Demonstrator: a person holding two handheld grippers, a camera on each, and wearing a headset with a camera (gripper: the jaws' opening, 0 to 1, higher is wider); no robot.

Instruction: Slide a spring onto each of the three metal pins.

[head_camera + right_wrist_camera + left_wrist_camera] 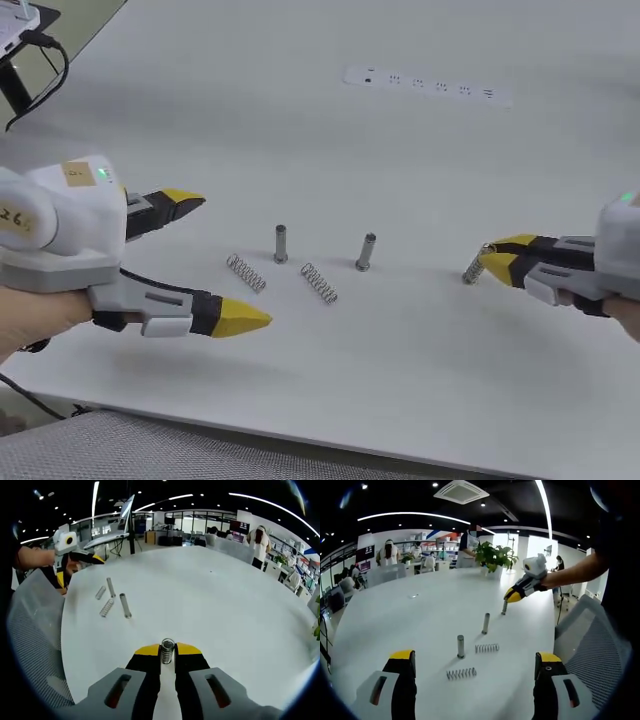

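Note:
Two metal pins (280, 243) (366, 251) stand upright mid-table. Two loose springs (245, 273) (319, 283) lie flat just in front of them. My left gripper (215, 260) hovers wide open to their left, holding nothing. In the left gripper view, the pins (460, 646) (485, 623) and springs (461, 673) (486, 648) lie ahead of the left gripper (475, 657). My right gripper (498, 257) is shut on a third spring (473, 268), tilted with its lower end on the table. That spring (167, 651) stands between the right gripper's (167, 652) fingertips. I cannot tell whether a pin is inside it.
A white power strip (430, 85) lies at the far side of the white table (400, 380). A black cable and stand (30, 60) are at the far left corner. A grey mesh chair (120, 445) is below the near edge. A potted plant (495, 556) stands at one end.

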